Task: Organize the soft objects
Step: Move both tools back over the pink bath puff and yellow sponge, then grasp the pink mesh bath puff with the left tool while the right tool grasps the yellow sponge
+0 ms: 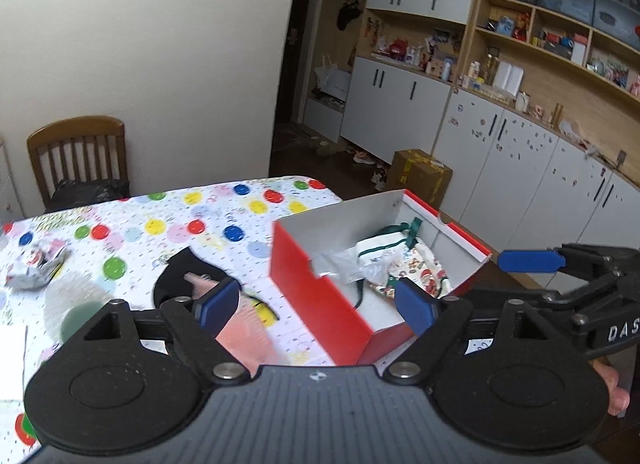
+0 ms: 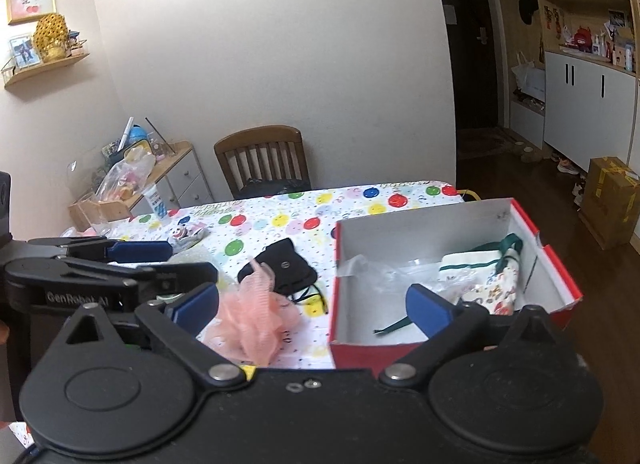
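The left gripper [image 1: 316, 306] stands with its blue pads spread wide and nothing between them, and the right gripper [image 2: 312, 310] is likewise spread wide and empty; no earlier view is at hand, so only this stance can be told. Both hang above the near edge of the red shoe box [image 2: 400, 348], the landmark here. Inside the box, toward its far right corner, lie a white pouch with green cords [image 2: 472, 264], a printed cloth bag [image 2: 496, 292] and a clear plastic bag [image 2: 384, 276]. Just left of the box, on the balloon-print tablecloth [image 2: 280, 212], rests a pink mesh sponge [image 2: 252, 320], touching a black fabric pouch [image 2: 280, 268] behind it. Beyond the box stands a wooden chair [image 2: 260, 160].
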`<state>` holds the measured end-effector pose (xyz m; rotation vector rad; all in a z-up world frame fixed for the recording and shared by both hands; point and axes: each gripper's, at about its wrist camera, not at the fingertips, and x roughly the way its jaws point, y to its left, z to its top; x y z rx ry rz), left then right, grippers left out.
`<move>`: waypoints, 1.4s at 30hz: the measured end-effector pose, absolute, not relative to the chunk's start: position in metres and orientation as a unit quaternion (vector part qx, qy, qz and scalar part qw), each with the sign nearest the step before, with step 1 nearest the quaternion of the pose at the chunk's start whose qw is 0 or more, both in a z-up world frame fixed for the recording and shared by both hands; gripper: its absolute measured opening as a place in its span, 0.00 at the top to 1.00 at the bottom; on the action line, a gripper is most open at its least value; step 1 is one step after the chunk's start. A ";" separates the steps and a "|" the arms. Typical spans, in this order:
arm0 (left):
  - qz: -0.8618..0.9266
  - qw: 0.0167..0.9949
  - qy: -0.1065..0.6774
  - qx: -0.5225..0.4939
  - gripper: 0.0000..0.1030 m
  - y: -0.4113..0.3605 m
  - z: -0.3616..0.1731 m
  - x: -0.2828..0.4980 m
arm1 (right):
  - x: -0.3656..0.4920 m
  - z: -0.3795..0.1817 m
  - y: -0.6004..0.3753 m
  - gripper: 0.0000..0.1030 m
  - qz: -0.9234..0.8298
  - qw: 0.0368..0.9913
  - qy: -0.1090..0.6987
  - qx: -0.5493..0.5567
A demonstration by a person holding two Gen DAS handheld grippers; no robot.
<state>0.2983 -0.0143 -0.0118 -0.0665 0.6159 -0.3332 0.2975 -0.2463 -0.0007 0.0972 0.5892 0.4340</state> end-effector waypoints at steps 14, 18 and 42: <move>-0.144 0.945 0.288 -0.059 0.01 0.047 -0.034 0.281 | 0.271 -0.038 -0.181 0.01 0.221 0.920 0.320 0.040; -0.145 0.944 0.291 -0.060 0.01 0.054 -0.046 0.284 | 0.271 -0.056 -0.165 0.01 0.217 0.915 0.337 0.037; -0.144 0.918 0.368 -0.038 0.01 0.042 -0.144 0.348 | 0.302 -0.146 -0.112 0.12 0.176 0.890 0.421 -0.019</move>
